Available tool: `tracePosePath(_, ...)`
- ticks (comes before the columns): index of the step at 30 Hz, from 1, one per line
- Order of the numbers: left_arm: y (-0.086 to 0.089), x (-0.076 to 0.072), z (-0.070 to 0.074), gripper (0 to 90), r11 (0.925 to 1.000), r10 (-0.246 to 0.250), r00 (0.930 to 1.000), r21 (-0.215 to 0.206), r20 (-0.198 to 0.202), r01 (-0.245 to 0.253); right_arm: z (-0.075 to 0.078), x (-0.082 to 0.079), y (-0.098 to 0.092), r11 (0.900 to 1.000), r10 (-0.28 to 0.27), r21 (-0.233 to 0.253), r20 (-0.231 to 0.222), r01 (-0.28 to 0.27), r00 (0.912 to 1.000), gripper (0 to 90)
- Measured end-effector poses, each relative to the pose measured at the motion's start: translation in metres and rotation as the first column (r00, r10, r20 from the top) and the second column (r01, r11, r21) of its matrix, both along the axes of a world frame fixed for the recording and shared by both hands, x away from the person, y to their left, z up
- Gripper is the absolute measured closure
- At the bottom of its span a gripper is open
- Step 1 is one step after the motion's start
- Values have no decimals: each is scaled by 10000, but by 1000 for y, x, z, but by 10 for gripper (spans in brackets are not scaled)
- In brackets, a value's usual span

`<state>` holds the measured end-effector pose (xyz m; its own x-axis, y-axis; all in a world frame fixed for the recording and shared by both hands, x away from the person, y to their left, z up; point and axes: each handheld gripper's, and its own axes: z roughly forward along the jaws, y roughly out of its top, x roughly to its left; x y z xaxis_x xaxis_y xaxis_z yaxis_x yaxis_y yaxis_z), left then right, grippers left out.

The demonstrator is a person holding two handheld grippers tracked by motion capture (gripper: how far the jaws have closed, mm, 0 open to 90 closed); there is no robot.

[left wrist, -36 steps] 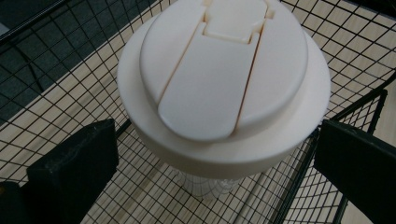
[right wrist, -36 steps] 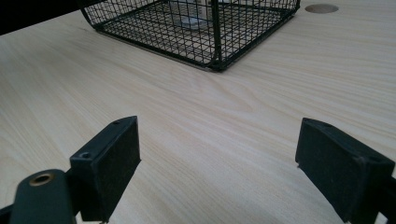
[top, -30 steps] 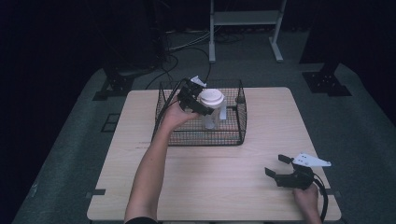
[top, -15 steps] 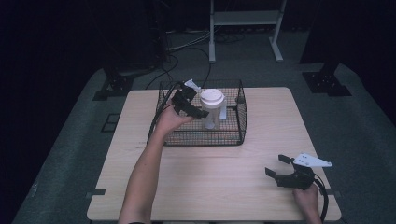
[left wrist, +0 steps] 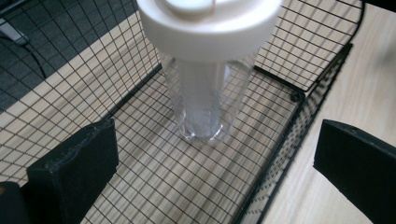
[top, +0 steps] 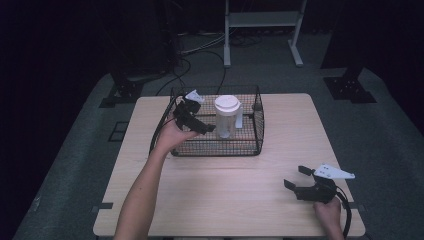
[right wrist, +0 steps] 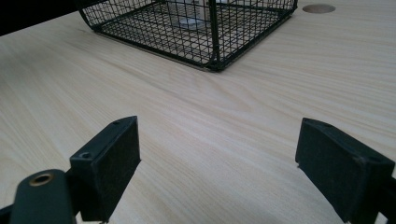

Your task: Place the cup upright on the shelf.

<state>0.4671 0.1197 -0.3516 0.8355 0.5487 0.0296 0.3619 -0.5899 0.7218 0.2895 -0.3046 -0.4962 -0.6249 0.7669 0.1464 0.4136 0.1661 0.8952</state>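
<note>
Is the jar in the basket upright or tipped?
Upright: the jar stands on the basket floor, white lid on top, base down.

In the left gripper view the top edge is cutting off the jar's (left wrist: pixel 205 100) white lid (left wrist: pixel 210 28). In the right gripper view the basket (right wrist: pixel 205 32) is running off the top, its mesh blurring the jar's base (right wrist: pixel 189 18). In the high view the bottom edge is cropping the right hand (top: pixel 327 212).
</note>
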Motion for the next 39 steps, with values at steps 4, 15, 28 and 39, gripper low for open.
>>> tracePosePath(4, 7, -11, 0, 0, 9999, -67, 9999, -138, 134, 69, 0, 0, 0, 10000, -16, -3, -9, 16, 10000, 129)
tracePosePath(15, 19, -40, 2, 0, 9991, -300, 9987, -297, 415, 312, 0, -1, 0, 9998, -178, 14, -14, 178, 9998, 129)
tracePosePath(28, 32, -66, -4, 0, 9977, -527, 9979, -409, 388, 543, -1, -1, 0, 9997, -192, -119, 49, 193, 9998, 129)
tracePosePath(39, 40, -86, -11, 0, 9964, -700, 9964, -447, 471, 721, -1, -2, 2, 9997, -159, -177, 21, 159, 9999, 129)
